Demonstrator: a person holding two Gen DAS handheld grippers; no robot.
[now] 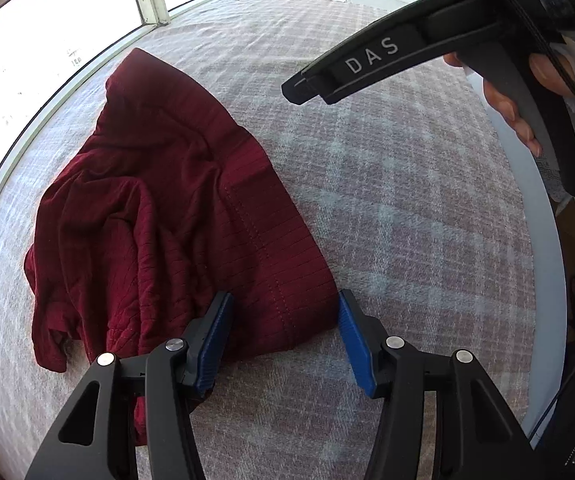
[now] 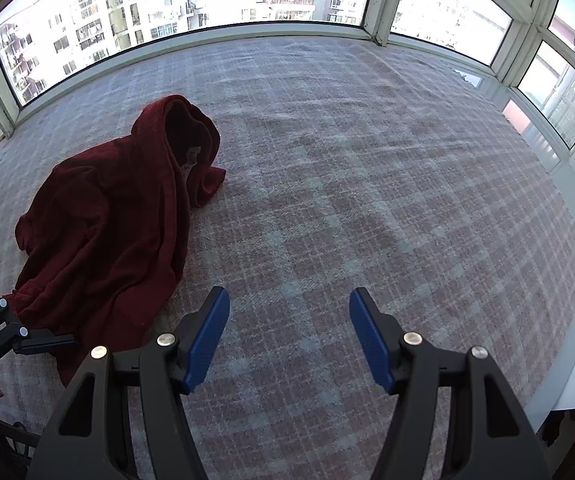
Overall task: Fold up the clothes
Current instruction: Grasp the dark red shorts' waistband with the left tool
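Windows (image 2: 159, 4) ring the plaid cloth (image 2: 347, 184) where we work, and on its left side lies a crumpled red garment (image 1: 159, 200). Our left gripper (image 1: 283, 340) straddles the garment's near corner — pads seemingly not yet pinching — while our right gripper (image 2: 289, 336) hangs spread over bare cloth, holding nothing.

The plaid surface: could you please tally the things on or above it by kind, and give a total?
Dark red garment, crumpled on the plaid cover: 1
Handheld tongs with blue pads: 2, the left tongs straddling the garment's near corner, the right tongs open over bare cover
Total: 3
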